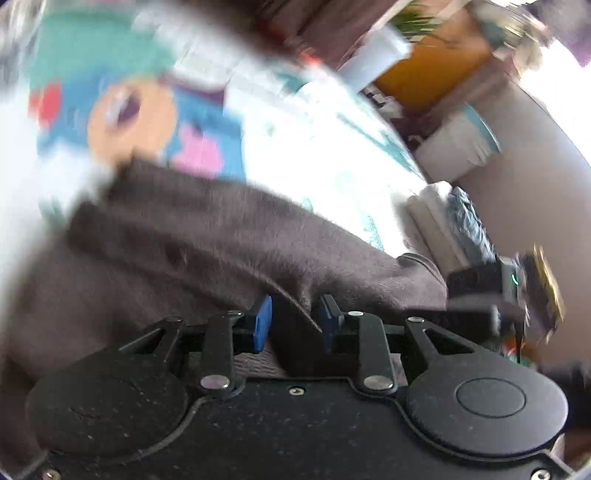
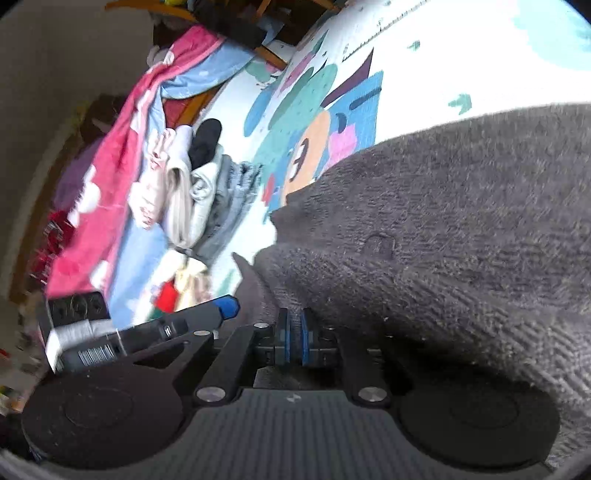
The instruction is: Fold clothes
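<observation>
On mat (image 2: 424, 55) | one grey garment (image 2: 461, 206) | two hand-held grippers (image 1: 293, 323)

No words or numbers can be read; only marks without legible text.

In the right wrist view a white barcode label (image 2: 96, 353) sits on the side of the left gripper (image 2: 227, 308), its bars clear but any digits under them too small to read. A small pale logo (image 2: 293, 398), shaped like a zigzag bolt, is stamped on the ribbed body of the right gripper (image 2: 294, 338). A ruler-like scale (image 2: 373, 35) of ticks is printed on the mat (image 2: 424, 74), its figures illegible. The left wrist view is too blurred for any text.
</observation>
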The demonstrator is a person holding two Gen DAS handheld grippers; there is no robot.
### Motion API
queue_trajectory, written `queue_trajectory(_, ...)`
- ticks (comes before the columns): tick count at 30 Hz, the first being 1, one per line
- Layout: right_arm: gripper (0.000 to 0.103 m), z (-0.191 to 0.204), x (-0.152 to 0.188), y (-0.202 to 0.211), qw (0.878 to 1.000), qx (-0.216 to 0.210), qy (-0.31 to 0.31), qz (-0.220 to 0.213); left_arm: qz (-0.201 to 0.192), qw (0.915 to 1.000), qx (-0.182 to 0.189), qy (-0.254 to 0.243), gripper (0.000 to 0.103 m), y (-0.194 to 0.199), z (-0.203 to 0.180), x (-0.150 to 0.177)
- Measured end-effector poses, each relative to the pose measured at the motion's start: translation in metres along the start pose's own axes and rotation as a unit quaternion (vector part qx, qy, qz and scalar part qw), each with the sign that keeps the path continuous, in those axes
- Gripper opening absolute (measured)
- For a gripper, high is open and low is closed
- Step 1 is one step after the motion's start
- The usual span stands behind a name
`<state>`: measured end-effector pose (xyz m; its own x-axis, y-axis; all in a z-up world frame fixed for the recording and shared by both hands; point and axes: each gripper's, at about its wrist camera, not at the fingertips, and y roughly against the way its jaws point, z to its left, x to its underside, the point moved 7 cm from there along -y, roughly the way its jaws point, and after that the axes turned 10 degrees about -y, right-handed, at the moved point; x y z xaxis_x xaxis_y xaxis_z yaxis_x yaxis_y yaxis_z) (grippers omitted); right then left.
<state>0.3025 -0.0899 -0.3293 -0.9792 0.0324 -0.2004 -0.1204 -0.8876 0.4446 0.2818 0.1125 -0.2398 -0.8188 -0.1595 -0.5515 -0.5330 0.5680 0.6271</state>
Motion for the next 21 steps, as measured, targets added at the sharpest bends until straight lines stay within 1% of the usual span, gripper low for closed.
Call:
queue_trajectory(1,0.011,0.000,0.001,0.001,1.000,0.007,0.007,0.001,0.006,0.9998,0.002,0.019,0.026,-0.011,0.000,-0.005)
queue_trajectory(3,0.011,0.005,0.004,0.003,0.999,0.026,0.036,0.004,0.021,0.9992,-0.005,0.035,0.024,-0.022,0.004,-0.002)
queue_trajectory(4,0.011,0.007,0.005,0.005,0.998,0.031,0.046,0.006,0.020,0.9988,-0.010,0.042,0.016,-0.023,0.008,0.000)
queue_trajectory(5,0.011,0.010,0.006,0.004,0.998,0.035,0.053,0.007,0.020,0.9985,-0.015,0.050,0.005,-0.024,0.011,0.001)
queue_trajectory(6,0.011,0.013,0.007,0.003,0.997,0.040,0.060,0.007,0.020,0.9981,-0.019,0.056,0.003,-0.024,0.014,0.003)
queue_trajectory(10,0.011,0.026,0.005,0.002,0.996,0.048,0.081,0.000,0.013,0.9976,-0.011,0.068,0.002,-0.015,0.023,0.020)
queue_trajectory(14,0.012,0.036,0.005,-0.008,0.992,0.066,0.103,-0.002,-0.027,0.9922,0.022,0.120,0.002,-0.005,0.034,0.032)
queue_trajectory(16,0.022,0.041,0.007,-0.014,0.990,0.075,0.120,0.001,-0.044,0.9884,0.039,0.140,0.002,-0.002,0.038,0.037)
queue_trajectory(18,0.026,0.048,0.011,-0.021,0.982,0.097,0.160,0.006,-0.057,0.9831,0.053,0.166,0.002,0.002,0.043,0.041)
queue_trajectory(19,0.030,0.051,0.015,-0.025,0.976,0.112,0.188,0.014,-0.063,0.9801,0.060,0.178,0.002,0.004,0.046,0.043)
queue_trajectory(21,0.031,0.055,0.021,-0.032,0.964,0.136,0.229,0.028,-0.071,0.9765,0.067,0.192,0.002,0.006,0.048,0.045)
